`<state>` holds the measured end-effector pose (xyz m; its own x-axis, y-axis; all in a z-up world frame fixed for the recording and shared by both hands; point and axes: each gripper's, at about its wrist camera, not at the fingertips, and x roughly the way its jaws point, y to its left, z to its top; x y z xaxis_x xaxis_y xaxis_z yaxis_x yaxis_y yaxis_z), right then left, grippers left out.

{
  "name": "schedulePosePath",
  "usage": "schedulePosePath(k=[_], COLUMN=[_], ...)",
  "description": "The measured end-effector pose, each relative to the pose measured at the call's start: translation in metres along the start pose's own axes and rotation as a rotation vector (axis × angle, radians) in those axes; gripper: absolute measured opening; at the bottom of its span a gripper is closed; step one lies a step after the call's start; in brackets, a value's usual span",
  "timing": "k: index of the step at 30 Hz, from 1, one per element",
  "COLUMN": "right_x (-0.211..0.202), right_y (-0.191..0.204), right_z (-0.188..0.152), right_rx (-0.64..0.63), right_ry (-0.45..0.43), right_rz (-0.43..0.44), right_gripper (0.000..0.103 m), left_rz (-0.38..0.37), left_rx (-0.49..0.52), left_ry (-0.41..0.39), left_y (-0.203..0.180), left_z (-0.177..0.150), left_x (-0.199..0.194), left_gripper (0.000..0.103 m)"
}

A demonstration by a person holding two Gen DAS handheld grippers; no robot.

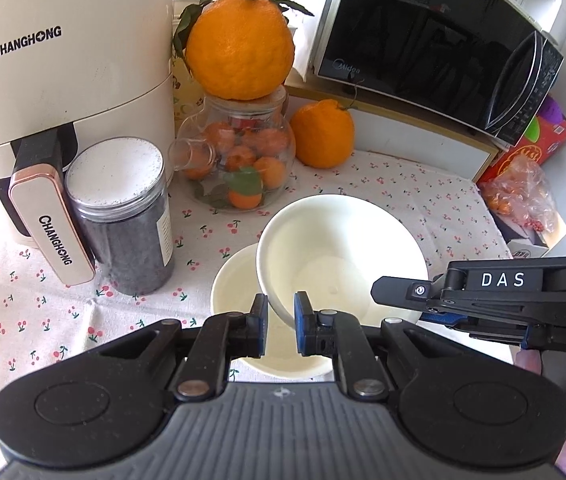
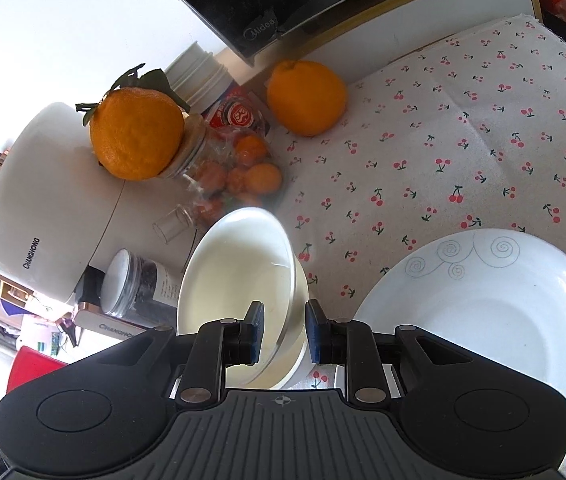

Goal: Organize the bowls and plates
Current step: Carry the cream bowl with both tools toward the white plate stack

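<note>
Upper white bowl (image 1: 339, 256) tilted into lower bowl (image 1: 235, 280), nesting unfinished. Left tool (image 1: 280, 326) straddles its rim, grip uncertain; right tool (image 2: 284, 330) likewise. Swirl-patterned plate (image 2: 483, 300) unsorted on worktop (image 2: 463, 140).

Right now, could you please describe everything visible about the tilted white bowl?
The tilted white bowl is plain, glossy, ceramic-looking and empty. It leans inside a second white bowl standing on the cherry-print tablecloth. The left gripper straddles its near rim; the right gripper straddles its rim too.

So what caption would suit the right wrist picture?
Right gripper straddles the rim of a tilted white bowl, beside a white plate.
</note>
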<state>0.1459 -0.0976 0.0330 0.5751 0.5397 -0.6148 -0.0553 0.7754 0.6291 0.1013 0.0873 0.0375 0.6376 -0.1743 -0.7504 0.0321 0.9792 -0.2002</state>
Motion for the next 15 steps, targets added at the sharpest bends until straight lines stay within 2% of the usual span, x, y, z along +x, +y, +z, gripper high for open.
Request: schedulePosePath(k=[15], right_x=[0.017], right_y=[0.005], right_z=[-0.009], right_rx=[-0.055], right_ry=[0.027], right_rz=[-0.040], right_gripper=[0.023], left_rz=[0.040], left_rx=[0.013], left_ry=[0.062], left_y=[0.008], left_z=[-0.006], left_x=[0.013], left_gripper=[0.012])
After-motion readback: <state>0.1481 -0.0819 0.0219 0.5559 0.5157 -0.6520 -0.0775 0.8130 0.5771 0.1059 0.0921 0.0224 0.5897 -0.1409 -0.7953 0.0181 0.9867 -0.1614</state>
